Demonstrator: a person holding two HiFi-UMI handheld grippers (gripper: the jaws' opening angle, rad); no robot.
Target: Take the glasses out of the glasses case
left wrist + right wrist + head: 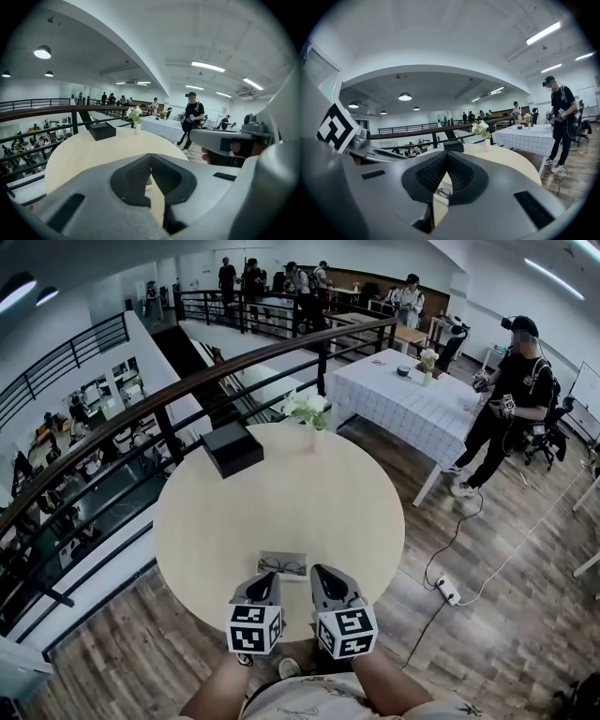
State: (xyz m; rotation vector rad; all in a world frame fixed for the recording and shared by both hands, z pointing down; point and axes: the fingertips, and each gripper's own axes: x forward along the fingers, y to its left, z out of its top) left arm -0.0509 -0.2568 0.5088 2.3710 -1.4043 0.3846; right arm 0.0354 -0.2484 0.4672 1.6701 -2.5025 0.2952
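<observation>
A pair of thin-rimmed glasses (282,566) lies on a flat pale rectangle, which may be an opened case (302,562), near the front edge of the round beige table (281,493). My left gripper (265,579) and right gripper (324,576) hover side by side just in front of it. Both are shut and hold nothing. In the right gripper view the glasses (443,191) show through the gap below the closed tips of the right gripper (446,154). In the left gripper view the left gripper (150,157) has its jaws meeting at the tip, with a sliver of the pale case (148,180) behind.
A black box (232,448) sits at the table's far left and a small vase of white flowers (309,412) at its far edge. A dark railing (187,381) curves behind. A person (511,399) stands at right by a checked-cloth table (403,399). A power strip (448,590) lies on the floor.
</observation>
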